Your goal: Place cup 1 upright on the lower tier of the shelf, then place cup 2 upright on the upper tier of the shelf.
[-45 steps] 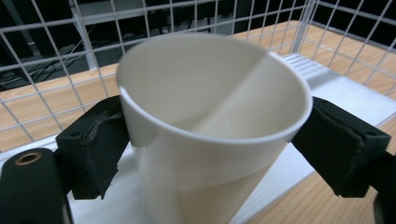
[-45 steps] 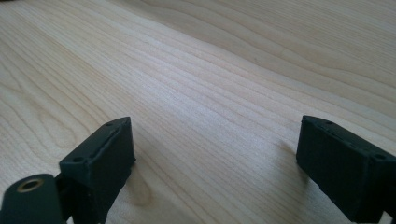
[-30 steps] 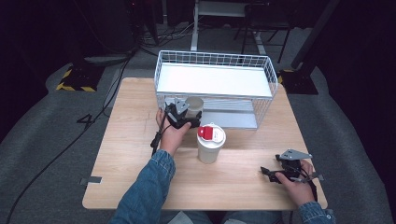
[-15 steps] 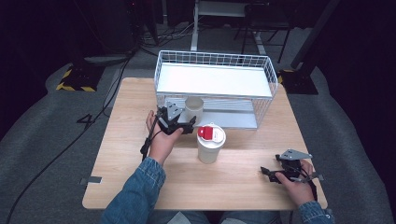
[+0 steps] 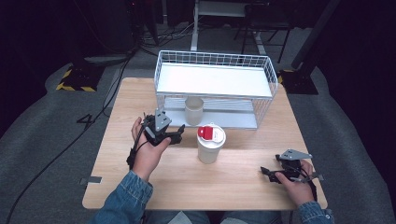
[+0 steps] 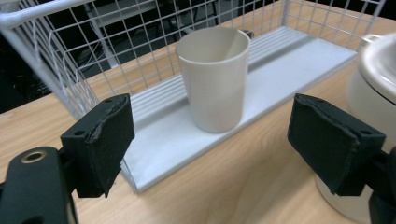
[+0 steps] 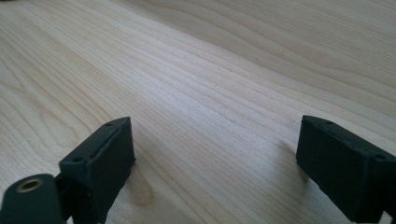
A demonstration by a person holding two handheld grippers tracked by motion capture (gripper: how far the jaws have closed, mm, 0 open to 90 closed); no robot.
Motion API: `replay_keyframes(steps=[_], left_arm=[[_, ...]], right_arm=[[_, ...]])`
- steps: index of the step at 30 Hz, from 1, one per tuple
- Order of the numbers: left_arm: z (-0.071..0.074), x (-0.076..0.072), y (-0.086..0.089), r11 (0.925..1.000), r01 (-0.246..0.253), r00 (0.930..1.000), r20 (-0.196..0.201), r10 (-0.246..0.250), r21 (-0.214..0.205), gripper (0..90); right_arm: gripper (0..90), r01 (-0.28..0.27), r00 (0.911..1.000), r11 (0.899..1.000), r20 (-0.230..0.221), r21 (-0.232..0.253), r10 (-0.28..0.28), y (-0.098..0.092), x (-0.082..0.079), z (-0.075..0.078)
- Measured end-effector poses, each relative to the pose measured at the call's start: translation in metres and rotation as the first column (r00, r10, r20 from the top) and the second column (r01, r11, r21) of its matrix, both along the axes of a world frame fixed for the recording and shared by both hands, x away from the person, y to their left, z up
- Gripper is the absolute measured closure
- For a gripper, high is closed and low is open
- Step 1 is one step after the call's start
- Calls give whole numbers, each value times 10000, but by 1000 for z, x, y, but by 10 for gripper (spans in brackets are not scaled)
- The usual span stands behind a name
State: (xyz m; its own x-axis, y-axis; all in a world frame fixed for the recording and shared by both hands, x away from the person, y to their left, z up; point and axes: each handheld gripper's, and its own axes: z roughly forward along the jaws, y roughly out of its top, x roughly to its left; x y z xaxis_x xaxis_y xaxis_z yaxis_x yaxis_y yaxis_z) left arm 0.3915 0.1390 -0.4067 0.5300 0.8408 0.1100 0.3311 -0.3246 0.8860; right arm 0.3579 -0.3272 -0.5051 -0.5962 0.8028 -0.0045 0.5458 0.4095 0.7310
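A person sits at a wooden table (image 5: 140,186), holding a two-jaw gripper in each hand.

The left gripper (image 5: 175,136) is held above the table, its jaws aimed at a white wire rack (image 5: 215,84). Its black pads (image 6: 100,140) stand apart with nothing between them, though the jaws have just been closing. In the left gripper view, straight ahead of the pads and apart from them, a plain beige cup (image 6: 215,79) stands upright on the rack's (image 6: 42,42) lower white shelf, near that shelf's front edge. The cup is open at the top; what shows of its inside looks empty, but its bottom is hidden. From the high view the same cup (image 5: 194,110) sits under the rack's upper tray, whose white floor is bare.

Just beside the left gripper's pads, on the side towards the person's right hand, a second, larger white cup (image 5: 210,144) stands upright on the table in front of the rack. It is closed by a white lid with a red flap on top, so its contents cannot be seen. In the left gripper view, its rounded lid edge and wall (image 6: 378,70) show just beyond one pad.

The right gripper (image 5: 267,172) rests low near the table's near right corner, well apart from both cups. Its pads (image 7: 100,158) are apart over bare wood (image 7: 210,70), holding nothing.
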Motion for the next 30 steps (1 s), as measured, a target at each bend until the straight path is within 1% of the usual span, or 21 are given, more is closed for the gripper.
replay_keyframes(steps=[3,4,5,6,7,8,9,11,13,14,15,16,17,21,22,23,25,26,27,29,30], left_arm=[[0,-7,4,9999,76,10000,-10,-76,115,155],[-2,-14,7,9999,83,9999,-100,-82,98,155],[-2,-14,7,9999,83,9999,-100,-82,98,155],[-4,-21,11,9998,156,9997,-163,-154,116,155],[-4,-21,11,9998,156,9997,-163,-154,116,155],[-5,-28,15,9996,212,9996,-197,-208,188,155],[-5,-28,15,9996,212,9996,-197,-208,188,155],[-8,-38,21,9988,232,9995,-230,-222,438,155],[-10,-44,25,9985,279,9989,-396,-260,477,155],[-12,-47,27,9988,305,9980,-567,-283,378,155],[-12,-47,27,9988,305,9980,-567,-283,378,155],[-14,-50,30,9988,369,9964,-770,-344,311,156],[-16,-53,34,9988,419,9954,-872,-396,254,156],[-20,-58,40,9987,440,9937,-1043,-411,261,157],[-24,-60,42,9983,352,9922,-1208,-293,468,158],[-24,-60,42,9983,352,9922,-1208,-293,468,158],[-28,-63,45,9971,358,9897,-1407,-260,676,159],[-32,-65,48,9954,439,9853,-1685,-292,847,160],[-32,-65,48,9954,439,9853,-1685,-292,847,160],[-39,-67,51,9970,514,9787,-2016,-388,577,162],[-42,-68,53,9970,544,9756,-2157,-414,545,162]], right_arm=[[114,-1,10000,10000,1,0,1,0,0,0],[114,-3,10000,10000,0,-1,3,0,0,0],[114,-3,10000,10000,0,-1,3,0,0,0],[115,-1,10000,10000,-2,-1,1,0,0,0],[115,-1,10000,10000,-2,-1,1,0,0,0],[115,-2,10000,10000,-2,0,2,0,0,0],[115,-5,10000,10000,-1,-2,5,0,0,0],[115,-1,10000,10000,-1,-4,1,0,0,0],[117,-12,10000,10000,5,-10,12,0,0,0],[117,-18,10000,10000,3,-2,18,0,0,0],[117,-18,10000,10000,3,-2,18,0,0,0],[119,-26,10000,10000,8,-19,26,0,0,0],[120,-31,10000,10000,14,-28,31,0,0,0],[122,82,10000,10000,12,-36,-82,1,-2,0],[125,147,9999,9999,9,-28,-147,2,-3,0],[125,147,9999,9999,9,-28,-147,2,-3,0],[125,192,9998,9998,12,-25,-192,2,-4,0],[123,206,9998,9998,-4,-11,-206,3,-4,0],[123,206,9998,9998,-4,-11,-206,3,-4,0],[120,215,9998,9998,-29,8,-215,3,-3,0],[120,215,9998,9998,-29,8,-215,3,-3,0]])
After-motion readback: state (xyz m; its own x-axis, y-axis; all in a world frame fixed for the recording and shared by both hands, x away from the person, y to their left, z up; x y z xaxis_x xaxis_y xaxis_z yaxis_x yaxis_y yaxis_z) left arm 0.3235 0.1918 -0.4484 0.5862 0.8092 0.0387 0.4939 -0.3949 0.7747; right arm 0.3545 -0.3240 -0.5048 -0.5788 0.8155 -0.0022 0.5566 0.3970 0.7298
